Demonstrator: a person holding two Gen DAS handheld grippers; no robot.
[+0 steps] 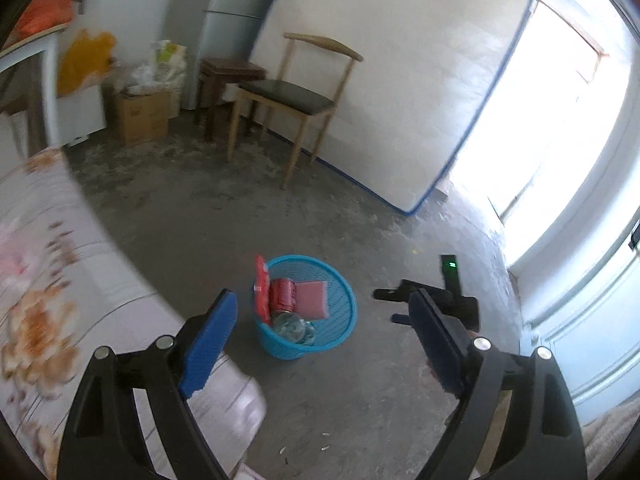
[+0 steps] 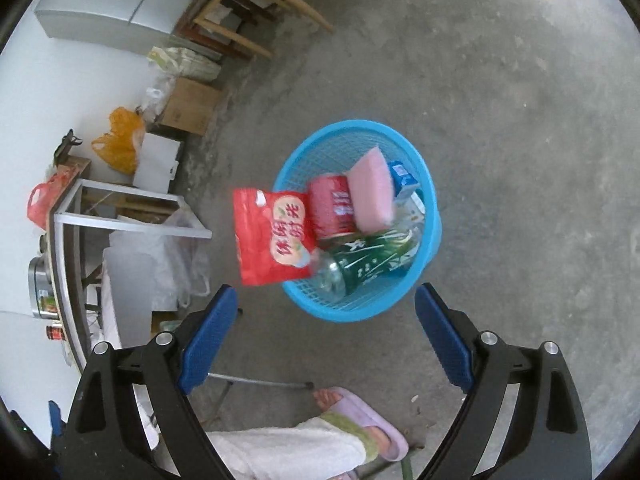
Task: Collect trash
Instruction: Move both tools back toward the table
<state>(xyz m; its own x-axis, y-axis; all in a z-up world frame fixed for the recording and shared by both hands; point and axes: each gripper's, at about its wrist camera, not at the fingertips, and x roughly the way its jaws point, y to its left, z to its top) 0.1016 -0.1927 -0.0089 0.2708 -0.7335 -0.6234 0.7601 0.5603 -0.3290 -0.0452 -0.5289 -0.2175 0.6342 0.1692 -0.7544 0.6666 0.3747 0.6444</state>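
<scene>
Gaping, empty: left claw (image 1: pixel 322 308), right claw (image 2: pixel 325 300); round blue mesh basket (image 2: pixel 428 256) holds glossy red pouch (image 2: pixel 272 236).

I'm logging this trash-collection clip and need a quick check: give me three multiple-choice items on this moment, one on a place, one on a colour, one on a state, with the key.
1. Where does the red snack bag sit?
A. flat on the floor, away from the basket
B. at the basket's rim, partly sticking out
C. on the chair seat

2. What colour is the mesh basket?
A. light blue
B. white
C. black

3. How do the right gripper and left gripper stand?
A. both shut on trash
B. right shut on the bottle, left open
C. both open, holding nothing

Key: 1 B, the bag overlaps the rim beside the red can and juts outward. 2 A, both views show the blue lattice wall. 3 C, each pair of blue pads stands wide apart with only floor and basket between them.
</scene>
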